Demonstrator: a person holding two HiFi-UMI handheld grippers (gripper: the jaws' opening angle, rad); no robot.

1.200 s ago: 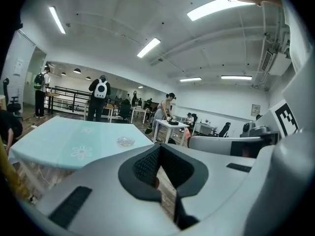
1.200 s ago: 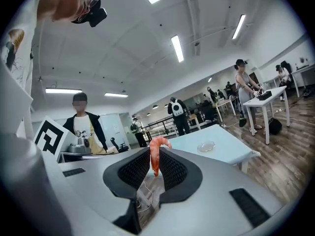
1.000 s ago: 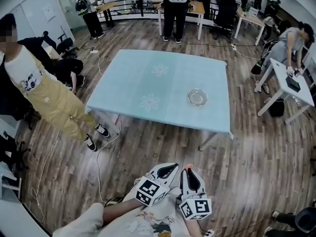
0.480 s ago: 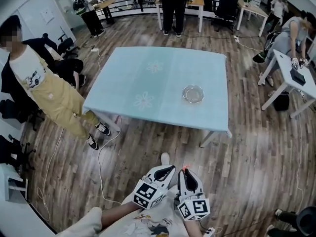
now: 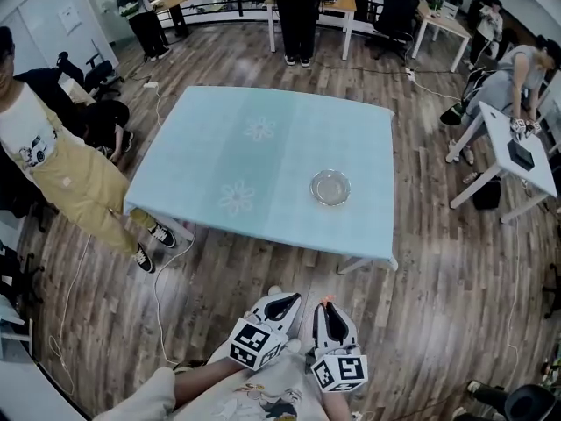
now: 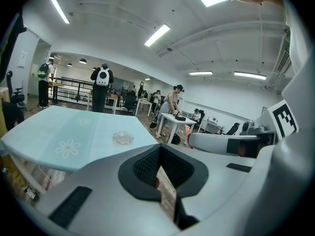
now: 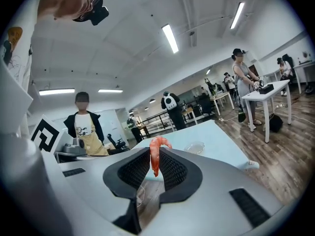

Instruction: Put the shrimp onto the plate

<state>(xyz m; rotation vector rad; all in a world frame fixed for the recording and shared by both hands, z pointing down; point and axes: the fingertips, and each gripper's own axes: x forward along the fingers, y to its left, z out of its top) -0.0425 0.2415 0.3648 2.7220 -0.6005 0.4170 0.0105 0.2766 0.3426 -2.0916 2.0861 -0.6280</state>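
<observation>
A small clear glass plate (image 5: 330, 187) sits on the right half of the light blue table (image 5: 228, 147); it also shows as the plate (image 6: 123, 138) and the plate (image 7: 195, 147) far ahead of both jaws. My right gripper (image 5: 327, 306) is held low near my body, over the wooden floor, shut on an orange shrimp (image 7: 156, 156) whose curled end sticks up above the pads. My left gripper (image 5: 286, 298) is right beside it, shut, with nothing in its jaws (image 6: 158, 156). Both are well short of the table's near edge.
A person in tan overalls (image 5: 61, 169) stands by the table's left side. A white desk (image 5: 513, 152) with a person at it is at the right. Cables (image 5: 162, 274) lie on the floor by the table's near left leg. More people stand beyond the table.
The table and plate have shifted closer and leftward in the head view as I step towards them. Both grippers keep their place near my body, the shrimp still held.
</observation>
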